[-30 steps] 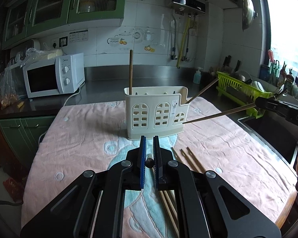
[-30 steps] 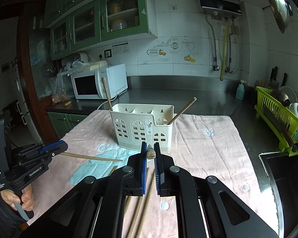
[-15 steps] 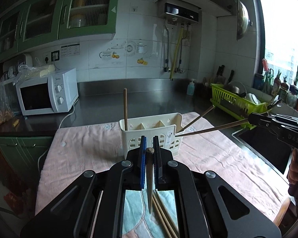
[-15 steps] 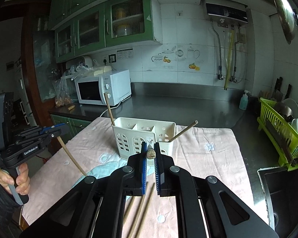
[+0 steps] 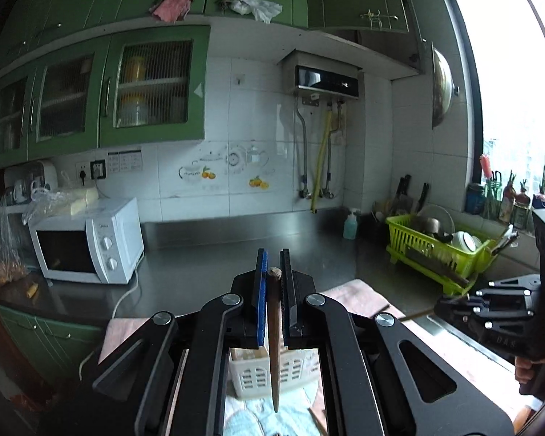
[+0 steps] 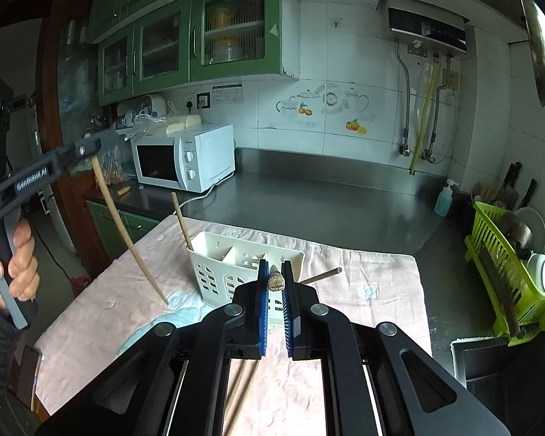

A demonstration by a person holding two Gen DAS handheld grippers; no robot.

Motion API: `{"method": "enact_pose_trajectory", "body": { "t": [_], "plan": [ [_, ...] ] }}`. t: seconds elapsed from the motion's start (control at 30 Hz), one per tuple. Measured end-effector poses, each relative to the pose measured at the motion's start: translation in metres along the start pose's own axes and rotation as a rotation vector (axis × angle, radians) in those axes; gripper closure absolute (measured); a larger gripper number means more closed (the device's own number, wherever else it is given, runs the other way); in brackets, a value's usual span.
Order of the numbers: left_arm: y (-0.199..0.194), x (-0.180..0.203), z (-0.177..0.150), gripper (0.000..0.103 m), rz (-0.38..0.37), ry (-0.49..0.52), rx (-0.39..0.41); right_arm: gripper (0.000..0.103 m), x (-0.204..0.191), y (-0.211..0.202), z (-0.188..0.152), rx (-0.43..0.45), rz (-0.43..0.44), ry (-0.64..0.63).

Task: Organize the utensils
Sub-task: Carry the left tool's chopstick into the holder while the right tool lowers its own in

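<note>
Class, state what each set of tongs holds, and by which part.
Left tongs: a chopstick by its thick top end. Right tongs: another chopstick, also near one end.

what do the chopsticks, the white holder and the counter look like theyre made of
The chopstick in the left claw looks like wood or bamboo: tan, matte, faint grain. The white holder looks like moulded plastic: smooth cream walls with neat cut-out slots. The counter looks like stainless steel: grey, brushed, with soft reflections. The cloth under the holder seems to be a pink towel, wrinkled and matte.
</note>
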State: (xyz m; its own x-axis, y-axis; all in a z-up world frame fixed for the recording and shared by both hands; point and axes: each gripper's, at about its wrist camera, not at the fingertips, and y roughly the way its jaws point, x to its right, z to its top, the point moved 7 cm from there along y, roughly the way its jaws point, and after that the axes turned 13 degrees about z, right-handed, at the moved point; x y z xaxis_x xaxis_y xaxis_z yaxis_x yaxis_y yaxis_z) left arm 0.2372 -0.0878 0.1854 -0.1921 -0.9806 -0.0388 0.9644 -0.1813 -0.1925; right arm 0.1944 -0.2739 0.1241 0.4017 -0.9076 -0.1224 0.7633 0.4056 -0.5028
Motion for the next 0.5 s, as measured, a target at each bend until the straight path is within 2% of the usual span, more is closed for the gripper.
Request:
{"method": "enact_pose_trajectory", "body": {
  "t": [0.17,0.27,0.5],
  "plan": [
    [0.021,0.011,0.037,0.098,0.054,0.033,0.098,0.096,0.012,0.011,0.011,-0.051,-0.001,-0.013],
    [0.044,0.015,0.044,0.098,0.074,0.033,0.107,0.096,0.018,0.020,0.015,-0.078,0.006,-0.013],
    [0.097,0.008,0.030,0.098,0.112,0.016,0.031,0.096,0.028,0.042,0.017,-0.144,0.056,0.006]
  ]
}}
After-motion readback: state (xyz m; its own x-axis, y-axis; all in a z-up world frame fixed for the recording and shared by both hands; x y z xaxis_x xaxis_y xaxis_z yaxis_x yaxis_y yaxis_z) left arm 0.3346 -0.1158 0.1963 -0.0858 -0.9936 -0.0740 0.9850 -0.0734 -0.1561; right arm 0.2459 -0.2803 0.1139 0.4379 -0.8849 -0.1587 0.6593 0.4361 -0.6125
